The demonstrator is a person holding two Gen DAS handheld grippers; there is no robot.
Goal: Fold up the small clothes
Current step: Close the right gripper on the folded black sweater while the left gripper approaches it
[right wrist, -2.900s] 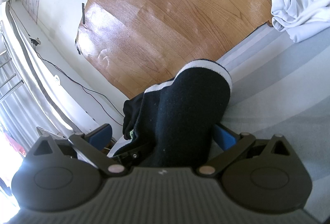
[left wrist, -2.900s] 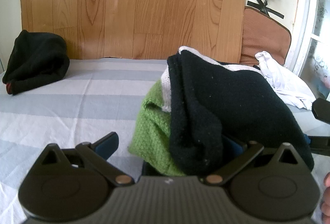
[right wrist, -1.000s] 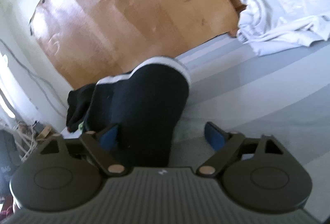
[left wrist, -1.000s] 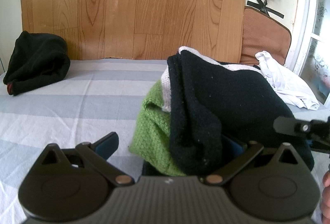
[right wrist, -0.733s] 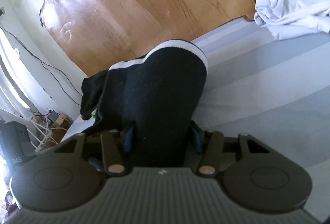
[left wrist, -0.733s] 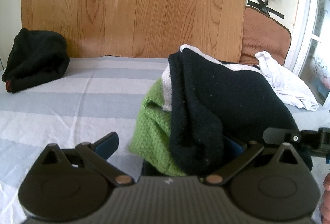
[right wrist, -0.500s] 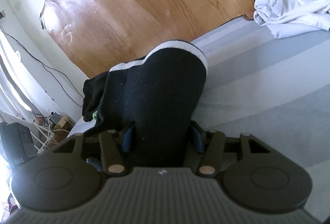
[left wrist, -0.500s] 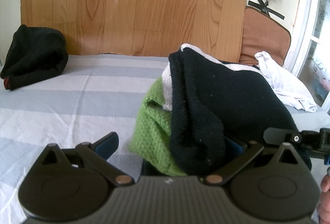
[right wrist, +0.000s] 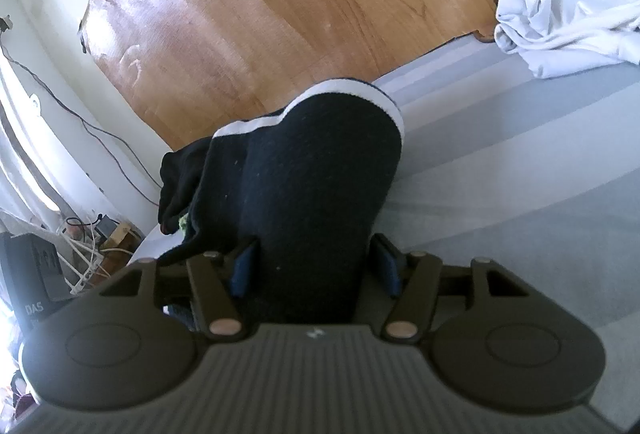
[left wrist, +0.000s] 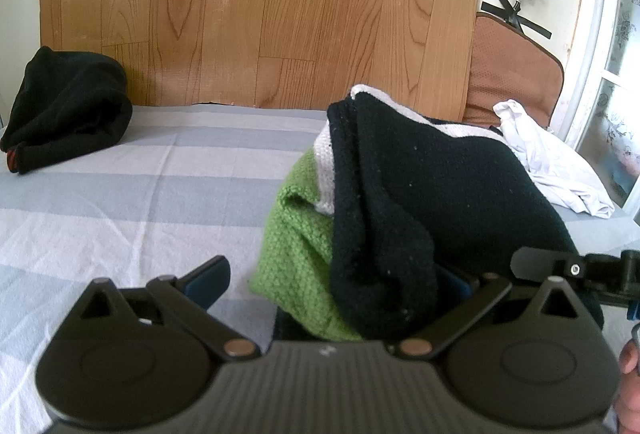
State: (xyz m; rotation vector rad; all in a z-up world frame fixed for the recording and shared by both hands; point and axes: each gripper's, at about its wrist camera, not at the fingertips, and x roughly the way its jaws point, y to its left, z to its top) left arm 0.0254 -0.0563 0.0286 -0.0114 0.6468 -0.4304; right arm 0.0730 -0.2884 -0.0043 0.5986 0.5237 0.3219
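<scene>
Gray and white stripes are running across the soft sheet (left wrist: 120, 202) that covers the bed, and a shiny wood-look board (left wrist: 256, 6) is standing behind it. We are looking at a fuzzy knit bundle (left wrist: 420, 194) sitting in the middle of the sheet. It is lumpy and rolled, mostly black, with a thin white band and a bumpy green part (left wrist: 296, 254) sticking out low on one side. A rolled black cloth (left wrist: 68, 110) is lying far off near the board, and a crumpled white shirt (right wrist: 560, 6) is lying well apart on the other side.

We are holding the left gripper (left wrist: 332, 282) low and level, right up against the bundle. Its blue pads are standing wide apart; one finger (left wrist: 208, 276) is touching nothing, and the other is tucked behind the black knit, so it is not squeezing.

We are tilting the right gripper (right wrist: 316, 266) in from the other end. Its two pads (right wrist: 244, 266) are pressing in on both sides of the black knit, pinching it tight.
</scene>
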